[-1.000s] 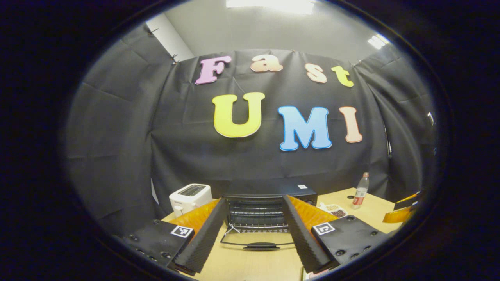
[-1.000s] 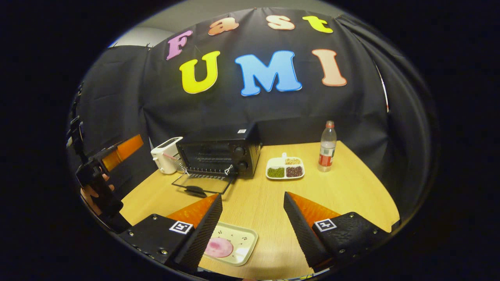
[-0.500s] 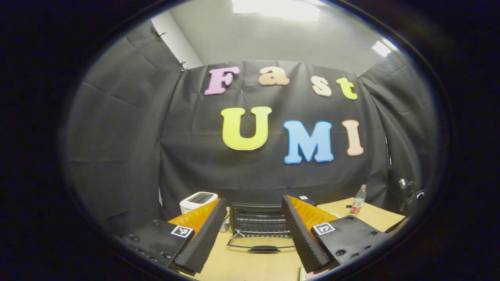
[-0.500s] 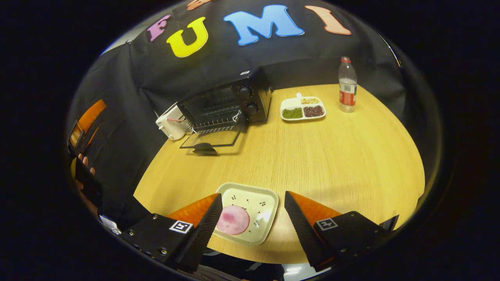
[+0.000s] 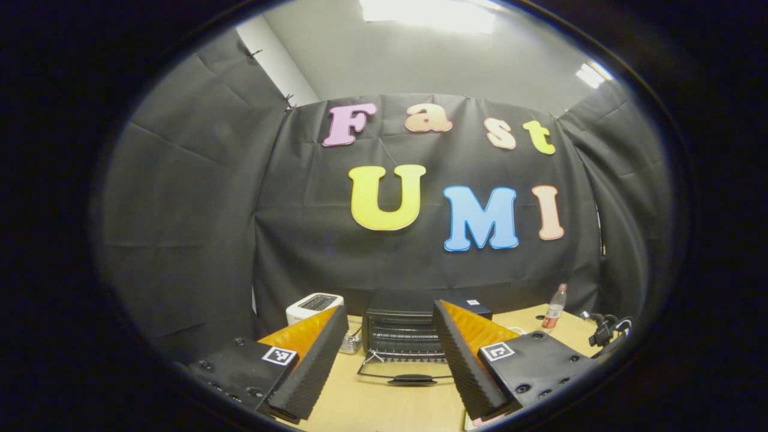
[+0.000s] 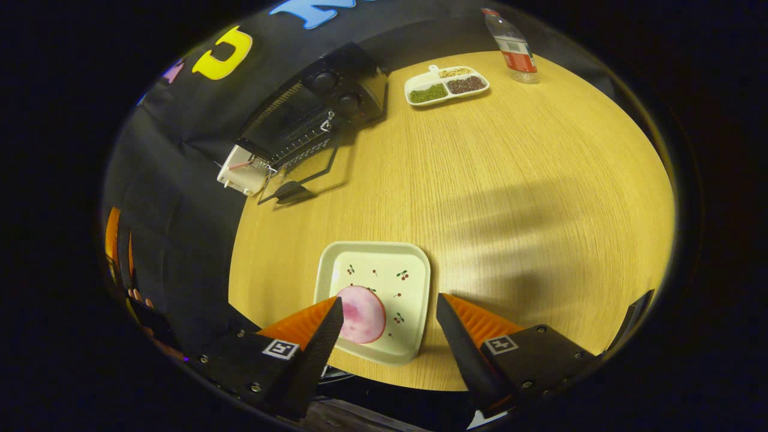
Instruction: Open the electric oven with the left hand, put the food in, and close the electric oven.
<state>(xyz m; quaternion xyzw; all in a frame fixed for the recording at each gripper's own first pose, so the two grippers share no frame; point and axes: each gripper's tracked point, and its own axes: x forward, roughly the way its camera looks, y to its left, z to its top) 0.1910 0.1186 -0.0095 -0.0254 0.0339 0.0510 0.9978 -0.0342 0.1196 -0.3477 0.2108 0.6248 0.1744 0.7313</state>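
With the oven door already down, I hold my spread right gripper above the pink food on the plate, well apart from the oven, left gripper spread too; I'd descend squarely and pinch gently.

Tabletop: wood-grain, round-edged. White toaster at 10 o'clock in right gripper view. Divided dish with green, dark and pale grains at 12 o'clock; plastic bottle, red label, just right of it, apart. Bottle upright in left gripper view.
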